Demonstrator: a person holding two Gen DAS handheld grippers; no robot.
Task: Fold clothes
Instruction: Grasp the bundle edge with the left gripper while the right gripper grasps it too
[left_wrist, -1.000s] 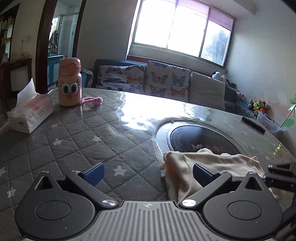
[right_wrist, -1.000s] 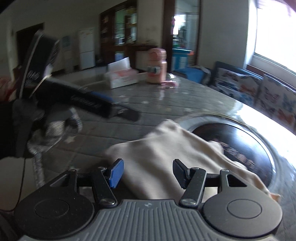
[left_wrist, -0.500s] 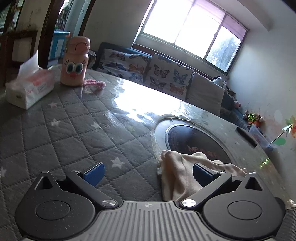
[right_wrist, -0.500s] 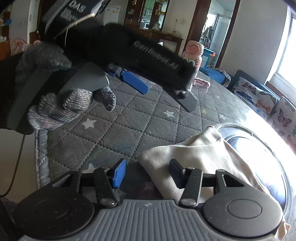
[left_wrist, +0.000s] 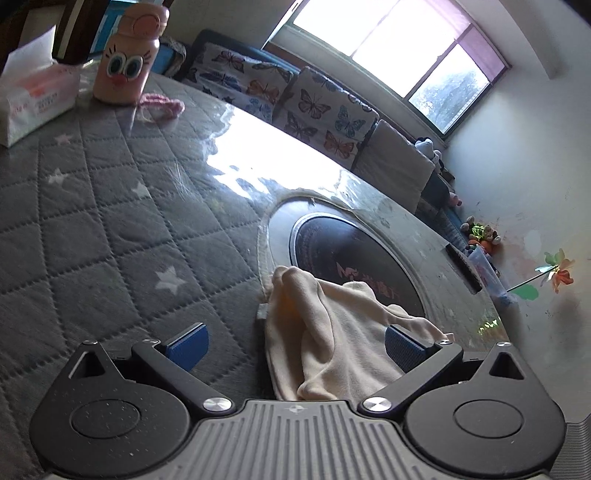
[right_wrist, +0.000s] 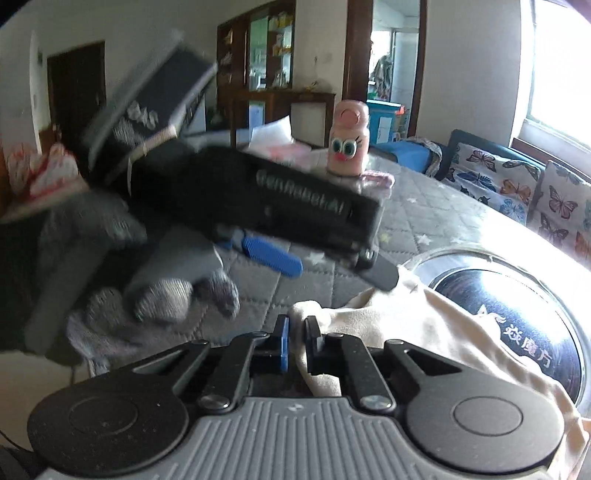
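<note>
Right jaws just closed, pinching cream garment (right_wrist: 424, 332), left jaws wide apart, gloved hand (right_wrist: 122, 280) visible rightside only.

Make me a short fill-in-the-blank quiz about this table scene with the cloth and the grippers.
1. The right hand-held gripper is shut on the cream-coloured ____.
2. The left hand-held gripper has its jaws ____.
3. The pink cartoon-eyed bottle stands beside a white ____ box.
4. The grey quilted table cover is printed with white ____.

Missing words: cloth; open; tissue; stars
</note>
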